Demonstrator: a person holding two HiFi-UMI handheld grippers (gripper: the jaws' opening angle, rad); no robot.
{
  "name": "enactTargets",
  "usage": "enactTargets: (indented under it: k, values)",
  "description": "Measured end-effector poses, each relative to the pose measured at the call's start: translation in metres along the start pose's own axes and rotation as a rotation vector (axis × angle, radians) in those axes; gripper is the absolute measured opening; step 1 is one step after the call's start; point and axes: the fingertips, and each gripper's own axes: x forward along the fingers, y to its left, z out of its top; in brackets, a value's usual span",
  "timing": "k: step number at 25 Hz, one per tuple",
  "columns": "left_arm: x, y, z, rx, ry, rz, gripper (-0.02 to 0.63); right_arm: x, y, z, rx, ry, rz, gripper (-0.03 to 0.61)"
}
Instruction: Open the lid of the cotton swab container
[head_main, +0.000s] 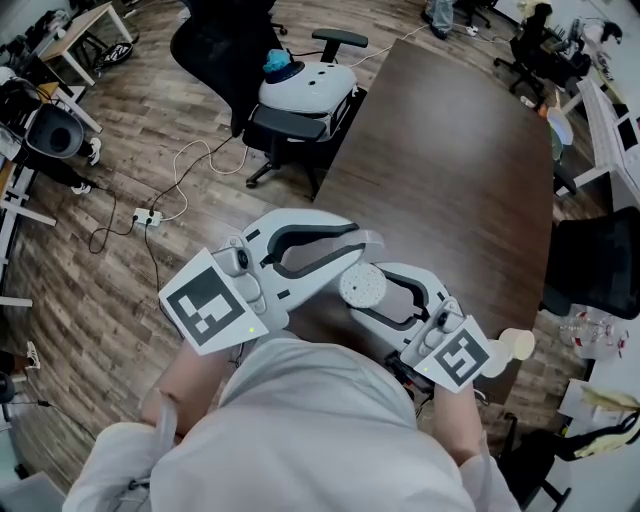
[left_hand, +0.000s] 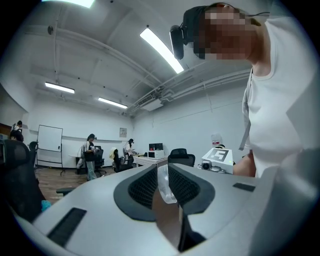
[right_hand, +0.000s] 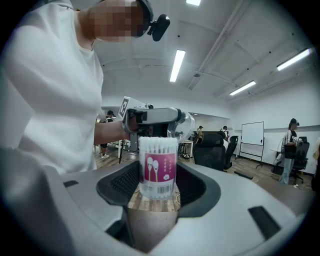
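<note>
- The cotton swab container (right_hand: 158, 167), a clear plastic cylinder with a pink label and a barcode, is standing upright between the fingers of the right gripper (right_hand: 158, 176).
- The black ribbed pads (right_hand: 129, 182) are standing wide apart and pressing on its two sides, so this gripper is gripping the container and carrying it clear of any surface.
- The top of the container is lying open, and the white tips of the swabs are showing in a tight round bunch just above the fingertips. In the head view they are appearing as a white disc (head_main: 362, 285) at the right fingers' ends.
- The lid (left_hand: 164, 182), a transparent plastic cap, is sitting off the container, edge-on in the narrow gap between the fingers of the left gripper (left_hand: 163, 171).
- The left gripper's dark meshed pads (left_hand: 145, 187) are standing nearly together and pinching the lid between them.
- From the right gripper view, the lid (right_hand: 184, 125) is hanging at the left fingertips, near the container's open top and a little above it. I cannot tell whether the two are touching.
- A dark brown wooden table (head_main: 450, 150) is lying beyond both sets of fingertips, with a wood-plank floor (head_main: 120, 290) out past the left fingers.
</note>
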Motion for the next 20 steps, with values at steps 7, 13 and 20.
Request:
enactTargets:
  k: [7,13,20]
  values:
    - [0.0,0.005,-0.003,0.002,0.016,0.019,0.066,-0.003,0.004,0.001,-0.012,0.001,0.013,0.239]
    - [0.0,0.012,-0.009,-0.036,0.021,0.028,0.06,-0.003,0.005,0.004,-0.006,-0.011,0.016,0.238]
    - [0.002,0.016,-0.017,-0.056,0.057,0.035,0.06,-0.004,0.006,0.0,-0.006,0.007,0.029,0.239]
